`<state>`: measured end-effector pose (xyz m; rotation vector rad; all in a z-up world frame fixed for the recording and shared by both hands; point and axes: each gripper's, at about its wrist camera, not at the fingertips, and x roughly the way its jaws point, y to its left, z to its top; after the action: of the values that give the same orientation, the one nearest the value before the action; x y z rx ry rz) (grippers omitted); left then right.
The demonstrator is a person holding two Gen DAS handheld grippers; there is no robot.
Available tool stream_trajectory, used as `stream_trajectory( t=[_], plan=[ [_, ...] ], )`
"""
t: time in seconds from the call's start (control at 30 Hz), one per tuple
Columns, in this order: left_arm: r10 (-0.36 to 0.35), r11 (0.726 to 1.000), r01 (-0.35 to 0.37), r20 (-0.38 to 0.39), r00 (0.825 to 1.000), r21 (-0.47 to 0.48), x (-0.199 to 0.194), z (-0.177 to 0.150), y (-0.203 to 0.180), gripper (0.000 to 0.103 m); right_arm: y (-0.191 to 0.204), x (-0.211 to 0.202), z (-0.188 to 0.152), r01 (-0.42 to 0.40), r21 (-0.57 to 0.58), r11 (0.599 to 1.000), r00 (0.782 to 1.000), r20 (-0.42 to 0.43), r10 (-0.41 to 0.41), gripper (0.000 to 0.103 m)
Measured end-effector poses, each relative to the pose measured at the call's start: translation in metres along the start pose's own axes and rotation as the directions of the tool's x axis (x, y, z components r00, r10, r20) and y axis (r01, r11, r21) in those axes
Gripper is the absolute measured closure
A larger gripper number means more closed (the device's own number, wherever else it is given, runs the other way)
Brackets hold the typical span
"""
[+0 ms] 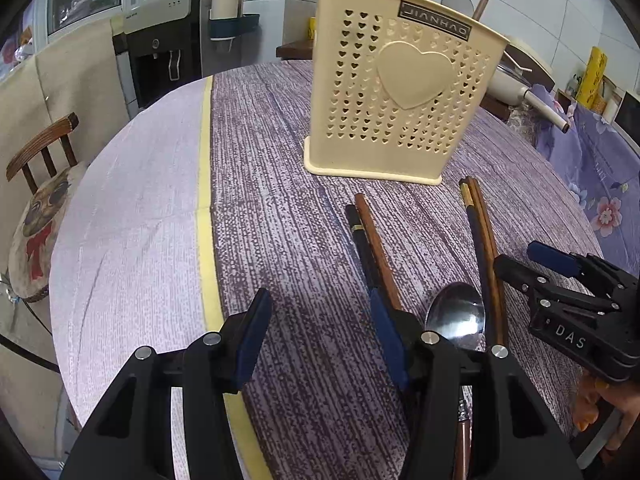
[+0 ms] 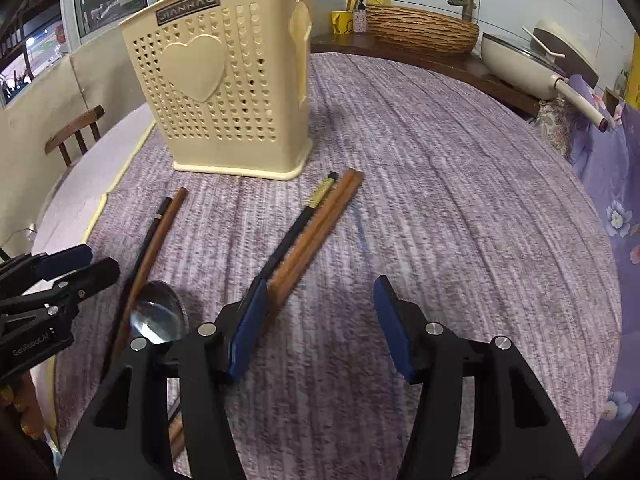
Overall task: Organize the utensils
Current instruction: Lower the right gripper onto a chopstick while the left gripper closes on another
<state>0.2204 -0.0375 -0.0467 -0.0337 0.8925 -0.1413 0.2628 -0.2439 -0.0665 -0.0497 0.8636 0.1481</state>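
A cream perforated utensil holder with a heart stands upright on the purple tablecloth; it also shows in the right wrist view, with a wooden stick poking out. Two chopstick pairs, each one black and one brown, lie in front of it: a left pair and a right pair. A metal spoon lies between them. My left gripper is open and empty, low over the table left of the spoon. My right gripper is open and empty, its left finger beside the right pair.
A round table with a yellow-edged lilac cloth. A wooden chair stands at the left. A white pan and wicker basket sit on a side counter behind. Floral fabric lies at the right.
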Motion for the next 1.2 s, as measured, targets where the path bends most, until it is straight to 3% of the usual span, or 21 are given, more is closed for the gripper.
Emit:
stream_trajectory(
  t=[0.17, 0.5, 0.83, 1.03, 1.2],
  plan=[
    [0.011, 1.0, -0.011, 0.003, 1.0, 0.005, 0.001, 0.001, -0.002, 0.052, -0.022, -0.009, -0.003, 0.05, 0.037, 0.998, 0.999, 0.003, -0.05, 0.048],
    [0.016, 0.999, -0.015, -0.009, 1.0, 0.039, 0.009, 0.006, -0.013, 0.057, -0.013, -0.006, 0.003, -0.007, 0.063, 0.998, 1.0, 0.017, 0.006, 0.048],
    [0.009, 0.999, -0.008, -0.008, 1.0, 0.045, 0.014, 0.01, -0.02, 0.062, -0.018, -0.003, 0.0, -0.003, 0.073, 0.997, 1.0, 0.014, 0.003, 0.048],
    [0.021, 1.0, -0.021, -0.021, 1.0, 0.01, 0.012, 0.01, -0.002, 0.063, -0.022, -0.003, 0.003, 0.014, 0.082, 0.997, 1.0, 0.009, -0.014, 0.049],
    [0.009, 1.0, -0.009, -0.021, 1.0, -0.029, 0.012, 0.013, 0.0, 0.063, -0.021, 0.004, 0.011, 0.003, 0.098, 0.995, 1.0, -0.005, -0.003, 0.055]
  ],
)
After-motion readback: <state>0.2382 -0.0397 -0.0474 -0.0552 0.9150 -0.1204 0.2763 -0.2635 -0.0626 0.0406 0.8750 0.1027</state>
